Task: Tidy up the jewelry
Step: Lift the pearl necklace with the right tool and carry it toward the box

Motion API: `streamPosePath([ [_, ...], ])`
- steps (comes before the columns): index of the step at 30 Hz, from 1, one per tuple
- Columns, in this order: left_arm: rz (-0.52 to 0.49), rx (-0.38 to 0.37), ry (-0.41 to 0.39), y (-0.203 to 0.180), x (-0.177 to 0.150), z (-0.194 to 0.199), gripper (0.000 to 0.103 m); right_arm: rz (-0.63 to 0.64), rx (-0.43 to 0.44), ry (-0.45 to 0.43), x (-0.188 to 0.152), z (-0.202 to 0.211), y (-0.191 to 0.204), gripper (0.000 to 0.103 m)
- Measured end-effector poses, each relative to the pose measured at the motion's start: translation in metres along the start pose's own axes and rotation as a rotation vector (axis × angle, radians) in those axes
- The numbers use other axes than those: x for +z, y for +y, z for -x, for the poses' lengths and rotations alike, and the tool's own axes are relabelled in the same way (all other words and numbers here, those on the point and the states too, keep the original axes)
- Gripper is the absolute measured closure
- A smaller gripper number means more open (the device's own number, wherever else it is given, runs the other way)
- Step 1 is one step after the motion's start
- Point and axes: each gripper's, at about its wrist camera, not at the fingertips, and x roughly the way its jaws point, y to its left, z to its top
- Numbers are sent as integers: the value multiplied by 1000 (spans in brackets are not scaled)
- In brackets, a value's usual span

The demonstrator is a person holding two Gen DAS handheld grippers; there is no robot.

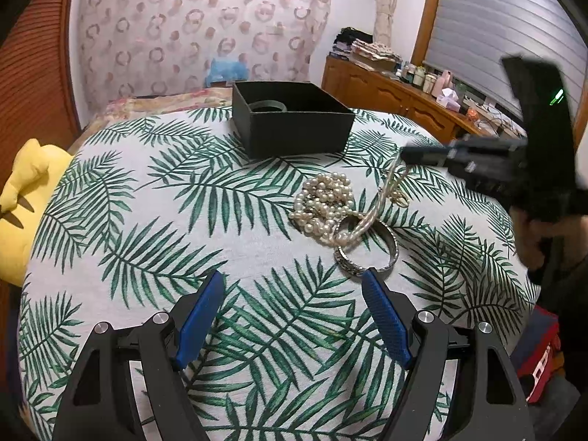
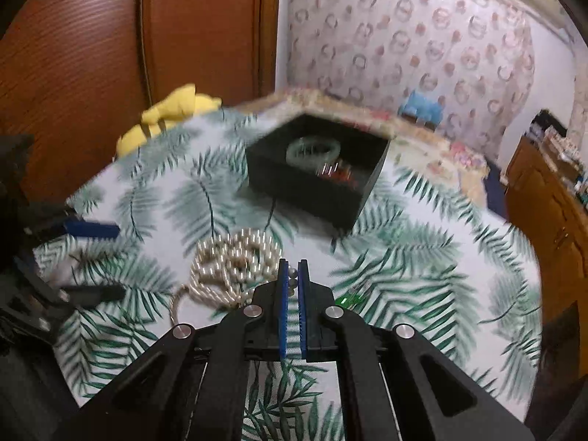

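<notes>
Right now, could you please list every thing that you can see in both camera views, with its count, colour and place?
Box: one, black, open, far side of table.
Bangle: one, pale green, inside box.
Pearl necklace: one heap, cream, table centre; a strand rises to right gripper.
Metal bangle: one, silver, beside pearls, under the strand.
Tablecloth: one, white with green leaves.
Soft toy: one, yellow, table's left edge.
Left gripper: black, blue pads, open, empty.
Right gripper: black, blue pads, shut on pearl strand.

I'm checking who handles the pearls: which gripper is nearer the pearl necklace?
Right. The right gripper is shut on a strand of the pearl necklace; the left gripper hangs open, short of it.
</notes>
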Motion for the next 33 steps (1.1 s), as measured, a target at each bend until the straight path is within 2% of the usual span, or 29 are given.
streamPosePath([
  [5, -20, -14, 15, -8, 1, -6, 29, 0, -23, -91, 19, 33, -5, 98],
  [11, -36, -41, 43, -18, 4, -15, 29, 6, -54, -161, 36, 62, -12, 98],
  [22, -83, -67, 79, -42, 12, -35, 29, 22, -99, -221, 57, 85, -22, 98],
  [30, -94, -51, 102, -52, 19, -49, 29, -1, -207, -236, 65, 90, -40, 98],
  [33, -100, -43, 107, -53, 19, -54, 29, -29, -220, -238, 64, 90, -52, 98],
])
